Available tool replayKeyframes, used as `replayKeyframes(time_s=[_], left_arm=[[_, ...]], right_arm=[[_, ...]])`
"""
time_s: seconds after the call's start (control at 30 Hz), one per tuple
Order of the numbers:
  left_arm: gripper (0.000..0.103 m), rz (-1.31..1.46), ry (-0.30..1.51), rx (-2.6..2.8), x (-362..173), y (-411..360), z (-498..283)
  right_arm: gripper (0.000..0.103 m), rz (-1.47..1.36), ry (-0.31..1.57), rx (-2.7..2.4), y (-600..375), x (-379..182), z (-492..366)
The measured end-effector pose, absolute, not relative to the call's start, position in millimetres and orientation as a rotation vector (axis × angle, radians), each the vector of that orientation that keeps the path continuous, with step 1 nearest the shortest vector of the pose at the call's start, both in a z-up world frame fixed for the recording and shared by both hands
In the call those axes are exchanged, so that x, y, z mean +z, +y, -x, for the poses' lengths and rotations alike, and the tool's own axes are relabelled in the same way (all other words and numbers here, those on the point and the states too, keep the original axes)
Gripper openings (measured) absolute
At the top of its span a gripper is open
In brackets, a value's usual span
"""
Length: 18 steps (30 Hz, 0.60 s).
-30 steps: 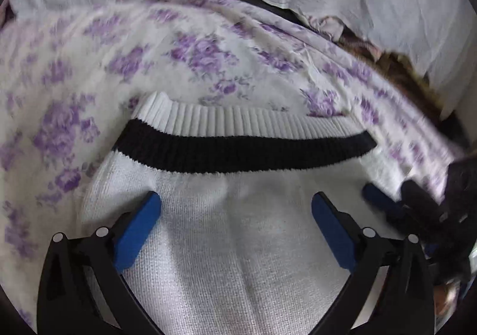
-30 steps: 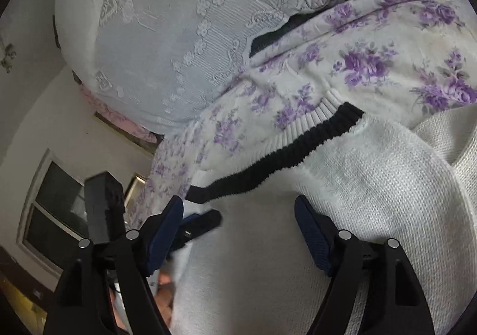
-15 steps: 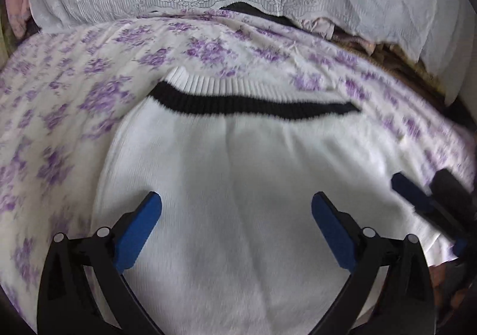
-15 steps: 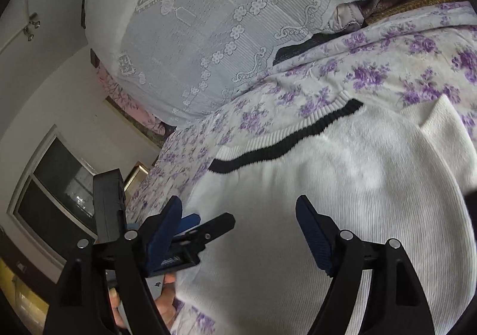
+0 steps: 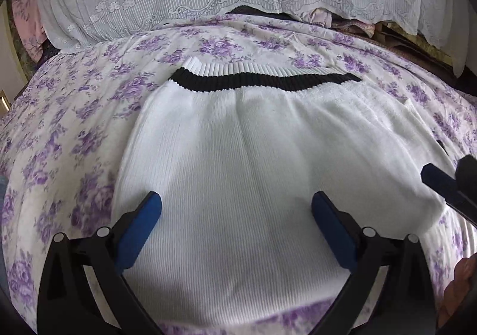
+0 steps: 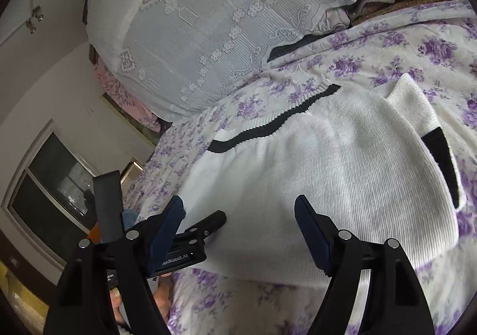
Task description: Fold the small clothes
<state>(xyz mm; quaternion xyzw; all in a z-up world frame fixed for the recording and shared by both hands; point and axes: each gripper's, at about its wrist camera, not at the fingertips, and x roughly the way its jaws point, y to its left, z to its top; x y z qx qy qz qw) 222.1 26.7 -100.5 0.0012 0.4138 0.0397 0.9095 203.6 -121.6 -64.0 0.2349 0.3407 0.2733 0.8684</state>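
Bedspread [image 5: 74, 132], floral, carries the white knit sweater [image 5: 253, 171], spread flat with its black-striped hem [image 5: 262, 81] at the far end. Soft, light and floppy by the look of it; best pinched at an edge or corner. Left gripper [image 5: 237, 220] and right gripper [image 6: 240, 223] hover over it, jaws spread, holding nothing.

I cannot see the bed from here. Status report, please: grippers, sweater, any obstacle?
Left gripper open, empty. Right gripper open, empty. White knit sweater lies on floral bedsheet, black-striped hem at far side. No obstacle on it.
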Motion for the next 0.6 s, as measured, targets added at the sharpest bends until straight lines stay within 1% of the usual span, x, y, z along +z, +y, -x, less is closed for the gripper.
replayKeyframes(time_s=[0.2, 0.37, 0.43, 0.6], left_arm=[[0.098, 0.016, 0.84, 0.068, -95, 24, -201], [0.099, 0.002, 0.873, 0.074, -104, 22, -200], [0.099, -0.005, 0.873, 0.077, -105, 21, -199], [0.098, 0.031, 0.862, 0.061, -99, 24, -194]], right_arm=[[0.078, -0.486, 0.715, 0.577, -121, -63, -189], [0.078, -0.536, 0.817, 0.557, -127, -87, -196], [0.078, -0.571, 0.814, 0.57, -132, -89, -196], [0.079, -0.539, 0.793, 0.555, -129, -81, -186]])
